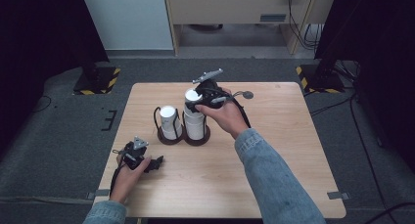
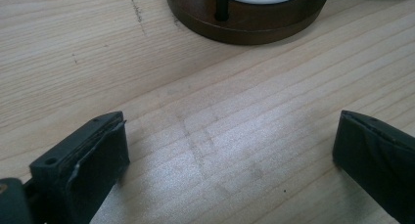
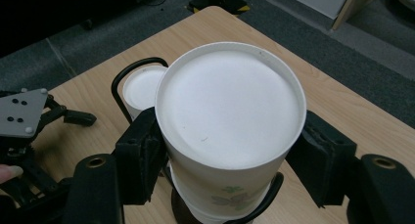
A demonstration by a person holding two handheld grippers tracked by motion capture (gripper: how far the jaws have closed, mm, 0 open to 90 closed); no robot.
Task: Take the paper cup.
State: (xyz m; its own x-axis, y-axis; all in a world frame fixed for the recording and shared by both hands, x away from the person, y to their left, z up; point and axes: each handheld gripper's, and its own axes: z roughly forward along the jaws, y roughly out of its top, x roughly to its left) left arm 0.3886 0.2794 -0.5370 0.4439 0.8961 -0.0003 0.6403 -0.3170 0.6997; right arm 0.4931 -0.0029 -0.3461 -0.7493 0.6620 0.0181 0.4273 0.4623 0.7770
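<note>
While left gripper (image 1: 155, 164) idles, right gripper (image 3: 230, 160) clamps cup (image 3: 227, 111)

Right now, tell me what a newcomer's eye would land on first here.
The right gripper, at the table's middle, clamps the top white paper cup of an upside-down stack on a dark round stand. A shorter stack stands just to its left. The left gripper rests open near the front-left edge.

No text, label, brand or number could be read anywhere in the three views. The top paper cup (image 3: 230, 111) bore a faint green leaf print low on its side, but no lettering. Yellow-and-black hazard stripes (image 1: 113, 80) marked the stand bases on the floor, without any words.
</note>
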